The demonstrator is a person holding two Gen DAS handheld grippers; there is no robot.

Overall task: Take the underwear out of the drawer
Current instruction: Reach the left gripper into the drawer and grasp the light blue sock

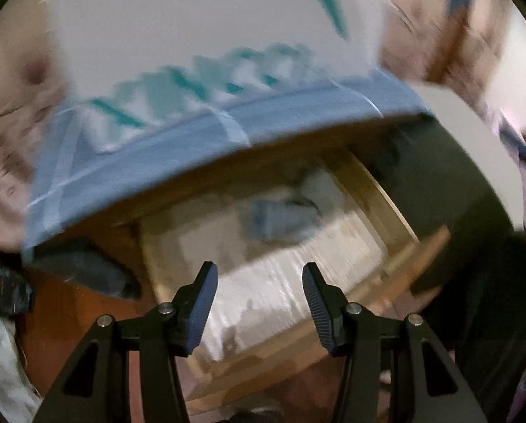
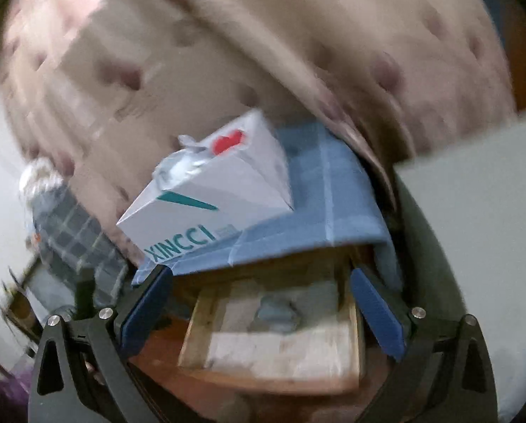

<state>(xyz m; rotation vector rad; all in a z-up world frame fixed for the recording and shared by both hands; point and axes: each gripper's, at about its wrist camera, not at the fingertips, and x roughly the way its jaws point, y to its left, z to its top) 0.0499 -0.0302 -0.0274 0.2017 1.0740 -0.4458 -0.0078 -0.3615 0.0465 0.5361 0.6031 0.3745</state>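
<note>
Right wrist view shows my right gripper (image 2: 261, 303) wide open and empty above the open pale wooden drawer (image 2: 195, 331), so I should descend straight over the crumpled grey-blue underwear (image 2: 277, 313) lying inside, my left gripper (image 1: 259, 299) likewise gaping, empty.

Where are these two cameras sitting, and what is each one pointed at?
Left wrist: on the left gripper, looking down into the open drawer; its two open fingers show.
Right wrist: on the right gripper, facing the drawer from farther back; its open fingers show.
Shared: drawer, bluish underwear in it, white box on blue cloth above.
</note>
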